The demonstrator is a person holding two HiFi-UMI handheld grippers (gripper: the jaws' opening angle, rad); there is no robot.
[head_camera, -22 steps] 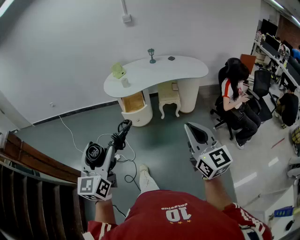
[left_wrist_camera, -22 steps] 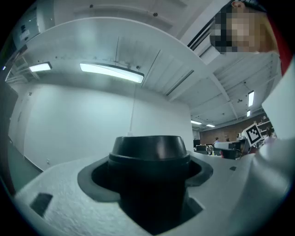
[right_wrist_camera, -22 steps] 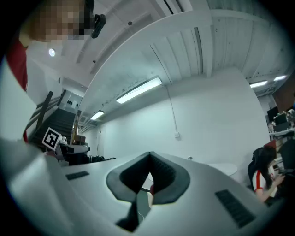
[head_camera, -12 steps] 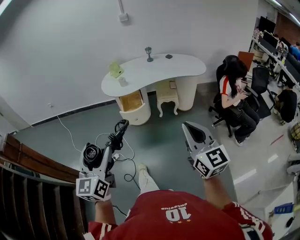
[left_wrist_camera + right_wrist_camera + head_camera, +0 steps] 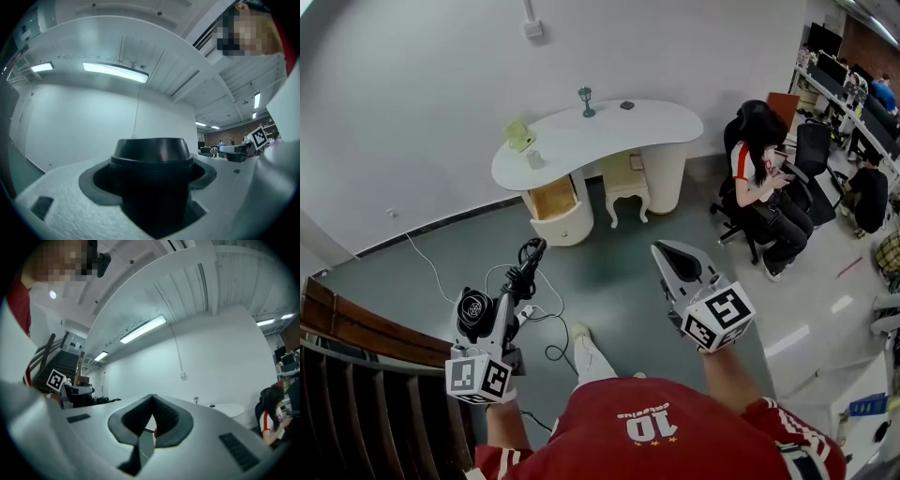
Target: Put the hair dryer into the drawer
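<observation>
The carrying step is in hand: the fingers of the left gripper are clamped on the black hair dryer at eight o'clock, the fingers of the right gripper are together and empty, and the next move, I judge, is reaching the open drawer under the desk at twelve o'clock.

The left gripper, held out level, clamps wide jaws on the hair dryer. The right gripper has its jaws together, empty.
</observation>
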